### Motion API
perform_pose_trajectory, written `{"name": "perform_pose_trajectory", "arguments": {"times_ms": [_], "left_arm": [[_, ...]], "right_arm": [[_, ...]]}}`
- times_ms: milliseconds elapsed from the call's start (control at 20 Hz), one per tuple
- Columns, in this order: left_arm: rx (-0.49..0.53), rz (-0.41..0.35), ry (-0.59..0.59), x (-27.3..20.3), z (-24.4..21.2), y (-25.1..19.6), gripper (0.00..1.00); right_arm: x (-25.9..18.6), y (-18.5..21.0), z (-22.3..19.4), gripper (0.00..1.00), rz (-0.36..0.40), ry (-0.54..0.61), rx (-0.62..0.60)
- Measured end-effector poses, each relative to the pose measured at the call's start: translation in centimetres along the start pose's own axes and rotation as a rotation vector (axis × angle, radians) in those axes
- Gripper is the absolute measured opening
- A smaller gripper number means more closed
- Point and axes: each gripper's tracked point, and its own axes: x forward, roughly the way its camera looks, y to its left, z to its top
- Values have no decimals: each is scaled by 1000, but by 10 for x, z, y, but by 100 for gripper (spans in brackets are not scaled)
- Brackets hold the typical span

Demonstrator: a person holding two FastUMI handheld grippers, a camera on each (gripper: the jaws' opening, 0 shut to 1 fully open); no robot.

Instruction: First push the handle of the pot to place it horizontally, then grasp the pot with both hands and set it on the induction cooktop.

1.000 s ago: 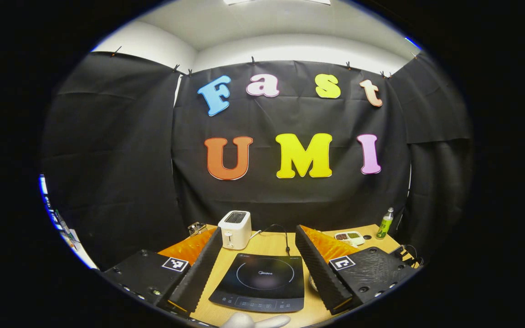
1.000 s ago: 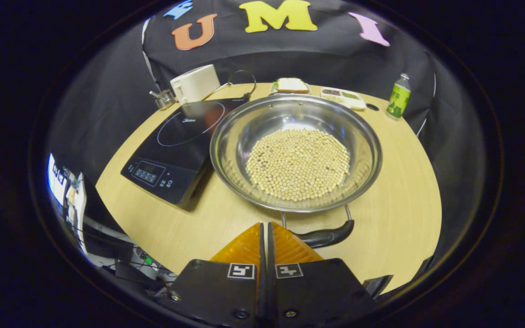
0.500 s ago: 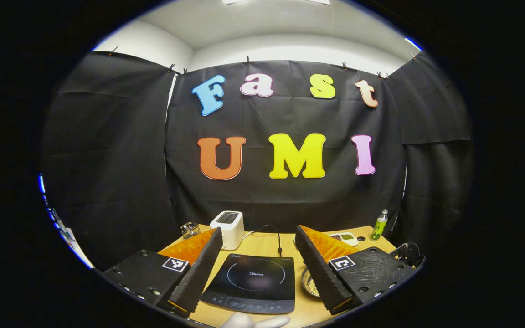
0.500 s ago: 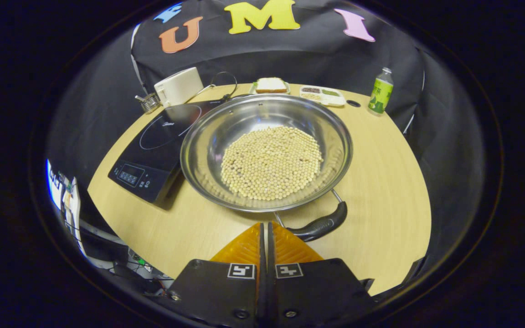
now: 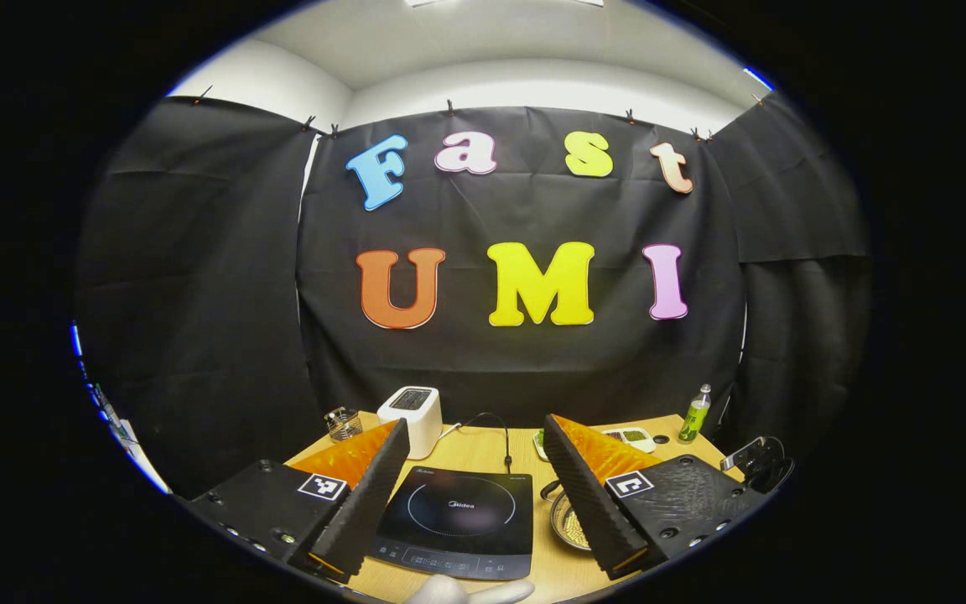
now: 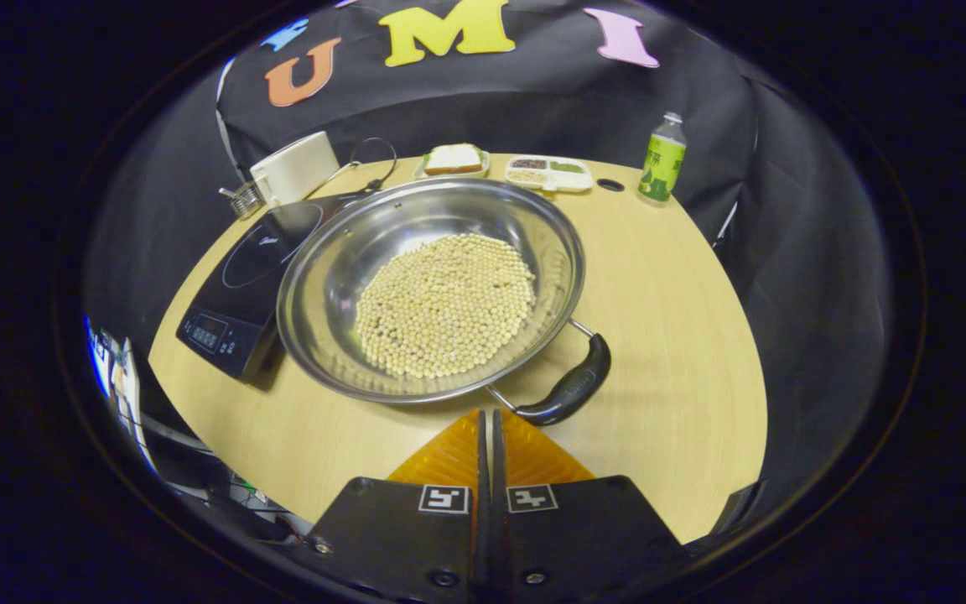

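Right gripper [image 6: 488,419]: jaws pressed together, nothing in them, tips just in front of the pot's black handle [image 6: 568,392]. That handle sticks out toward the counter's near right side, slanted. The pot [image 6: 431,289] is a wide shiny metal pan w/ lots of pale round beans [image 6: 445,304] inside. It sits mid counter [image 6: 676,335], its left rim over the edge of the black cooktop [image 6: 236,294].

Left gripper [image 5: 475,457]: jaws wide apart, holding nothing, up above the counter's near edge. Cooktop [image 5: 456,520] lies between them.

Back edge of counter: white toaster [image 6: 293,168] at left, bread on a plate [image 6: 452,158], a snack tray [image 6: 548,172], 1 green bottle [image 6: 662,159] at right.
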Motion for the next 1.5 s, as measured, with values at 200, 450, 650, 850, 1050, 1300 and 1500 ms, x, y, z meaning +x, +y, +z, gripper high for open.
{"name": "perform_pose_trajectory", "arguments": {"times_ms": [200,450,650,850,1050,1300,1500], "left_arm": [[5,3,2,4,0,-6,96],[3,12,3,8,2,-11,96],[7,30,4,11,0,-13,96],[10,50,16,15,-4,-16,96],[17,71,29,19,-10,-19,96],[9,91,51,23,-19,-26,96],[12,100,67,30,-27,-33,96]], "right_arm": [[2,-20,7,0,-19,2,-3],[8,-40,16,0,-37,15,-53],[13,-55,26,4,-46,26,-87],[20,-67,37,0,-47,33,-123],[27,-76,49,4,-55,34,-176],[35,-89,60,0,-49,38,-196],[38,-97,67,0,-50,41,-223]]}}
